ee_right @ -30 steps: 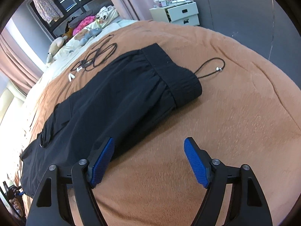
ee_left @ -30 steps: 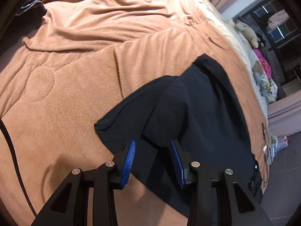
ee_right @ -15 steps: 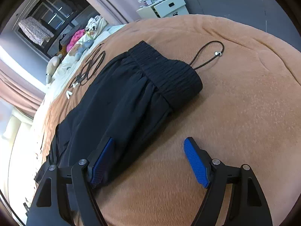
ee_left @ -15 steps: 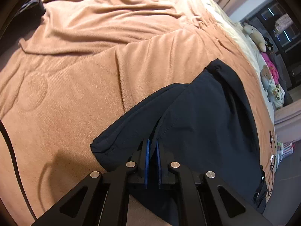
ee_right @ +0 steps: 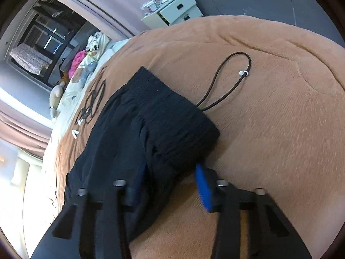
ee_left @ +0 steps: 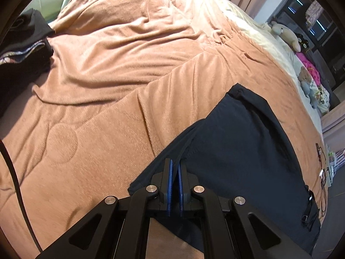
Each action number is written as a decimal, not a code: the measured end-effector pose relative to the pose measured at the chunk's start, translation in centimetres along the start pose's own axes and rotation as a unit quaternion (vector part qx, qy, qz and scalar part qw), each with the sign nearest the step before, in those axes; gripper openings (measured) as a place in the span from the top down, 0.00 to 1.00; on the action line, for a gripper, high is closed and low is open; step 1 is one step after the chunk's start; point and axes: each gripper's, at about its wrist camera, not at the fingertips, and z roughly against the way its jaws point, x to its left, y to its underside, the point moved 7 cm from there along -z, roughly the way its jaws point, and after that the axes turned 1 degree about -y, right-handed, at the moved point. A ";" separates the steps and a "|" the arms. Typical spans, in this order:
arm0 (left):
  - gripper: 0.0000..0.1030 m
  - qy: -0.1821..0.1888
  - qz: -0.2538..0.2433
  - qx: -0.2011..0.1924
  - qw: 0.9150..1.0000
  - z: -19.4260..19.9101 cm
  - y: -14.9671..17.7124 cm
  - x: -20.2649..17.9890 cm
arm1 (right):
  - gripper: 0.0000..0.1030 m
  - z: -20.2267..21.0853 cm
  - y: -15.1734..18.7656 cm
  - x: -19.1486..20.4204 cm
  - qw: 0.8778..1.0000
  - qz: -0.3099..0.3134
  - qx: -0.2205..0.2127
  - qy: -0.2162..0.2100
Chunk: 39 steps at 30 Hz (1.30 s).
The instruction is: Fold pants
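Bedroom, one bed under a tan fleece blanket point(ee_left: 103, 112), quilted circles and wrinkles, fills both views.

Left gripper point(ee_left: 175, 169), bottom centre of left view: two blue ribbed pads nearly together, pinched on a thin fold of the pants point(ee_left: 241, 151). Pants: one pair, black, smooth woven cloth, lying flat on the blanket from bottom centre up toward the right; one leg hem at mid right, a seam line running up from the pads. One black strap with buckle point(ee_left: 309, 213) hangs at the pants' lower right edge. One black cable point(ee_left: 15, 172) curves down the left edge. One pile of dark clothes point(ee_left: 21, 43) at upper left. Two or three plush toys point(ee_left: 284, 34) at upper right, fuzzy, pale; exact count unclear.

Right gripper point(ee_right: 170, 174), bottom of right view, blurred: jaws have just been closing, narrowed around the pants' point(ee_right: 133, 129) waist edge, cloth bunched between the pads. Right pad blue and plain to see, left pad half hidden in the cloth; whether they press on it I cannot tell. Waistband point(ee_right: 179, 116) ribbed elastic, wide, at frame centre. One drawcord point(ee_right: 226, 86), thin round black loop with one metal tip, lies on the blanket upper right of the waistband. One tangle of black cables point(ee_right: 92, 101) left of the pants. One white drawer unit point(ee_right: 172, 10) at top centre, boxy.
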 end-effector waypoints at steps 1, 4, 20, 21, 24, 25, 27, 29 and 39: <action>0.96 -0.001 -0.001 0.000 1.000 0.1 -0.1 0.1 | 0.74 0.2 0.0 0.1 1.000 0.007 -0.001 0.005; 0.96 -0.007 -0.004 -0.007 1.000 0.5 -0.6 0.1 | 0.80 1.2 0.1 1.0 0.999 0.043 -0.012 0.019; 0.95 -0.020 -0.003 0.029 0.999 -0.1 1.9 2.7 | 0.80 1.3 0.1 2.8 0.995 0.062 -0.015 0.076; 0.95 -0.017 -0.001 0.031 0.999 -0.3 2.0 2.8 | 0.80 1.3 0.2 2.8 0.995 0.062 -0.015 0.079; 0.94 -0.006 0.002 0.050 0.999 -0.8 2.6 2.8 | 0.80 0.8 0.1 2.9 0.995 0.057 -0.014 0.083; 0.90 -0.006 0.003 0.052 0.999 -0.8 2.7 2.8 | 0.80 0.9 -0.1 2.8 0.995 0.059 -0.013 0.081; 0.80 0.000 0.007 0.058 0.998 -0.6 3.0 3.1 | 0.79 0.7 -0.1 2.7 0.996 0.057 -0.006 0.071; 0.48 0.016 0.018 0.064 0.998 -0.4 3.4 3.3 | 0.74 0.8 -0.3 2.4 0.997 0.050 -0.003 0.060; 0.45 0.051 0.044 0.054 0.996 -1.6 3.4 4.0 | 0.49 0.5 0.3 1.4 0.999 0.033 0.017 -0.001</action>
